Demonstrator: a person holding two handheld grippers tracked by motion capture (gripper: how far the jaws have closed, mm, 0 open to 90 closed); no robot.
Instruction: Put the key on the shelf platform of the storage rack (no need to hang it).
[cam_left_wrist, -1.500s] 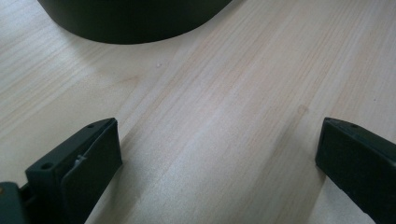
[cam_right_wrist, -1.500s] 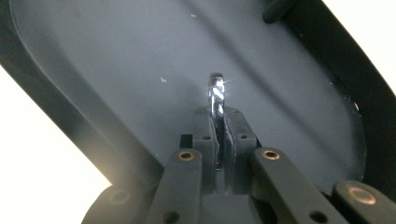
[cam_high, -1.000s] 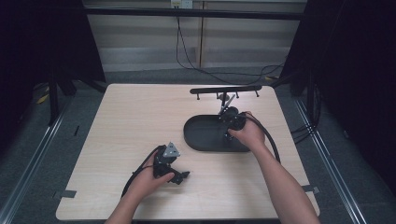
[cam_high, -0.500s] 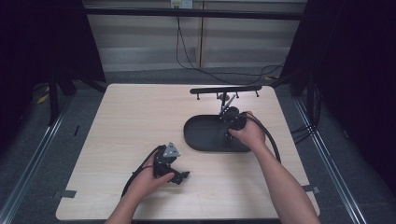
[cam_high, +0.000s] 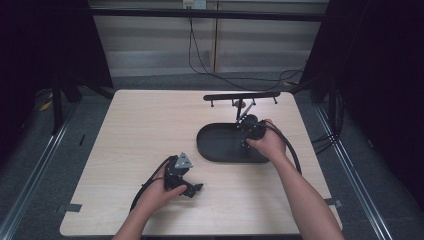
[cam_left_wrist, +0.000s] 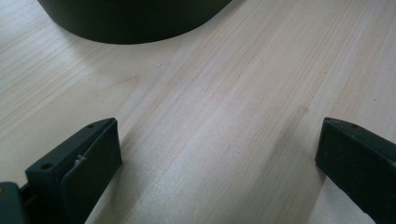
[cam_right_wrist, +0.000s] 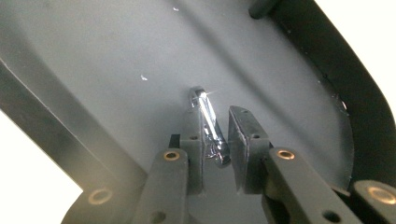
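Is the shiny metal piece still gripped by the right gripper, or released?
Released, it seems: right gripper jaws have just been opening, with a gap beside the metal piece over the tray.

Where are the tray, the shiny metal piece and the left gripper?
tray (cam_high: 215, 145): high view, bare floor near its left end
metal piece (cam_right_wrist: 208, 117): right gripper view, middle of its shaft
left gripper (cam_left_wrist: 217, 154): left gripper view, midway between its open fingertips
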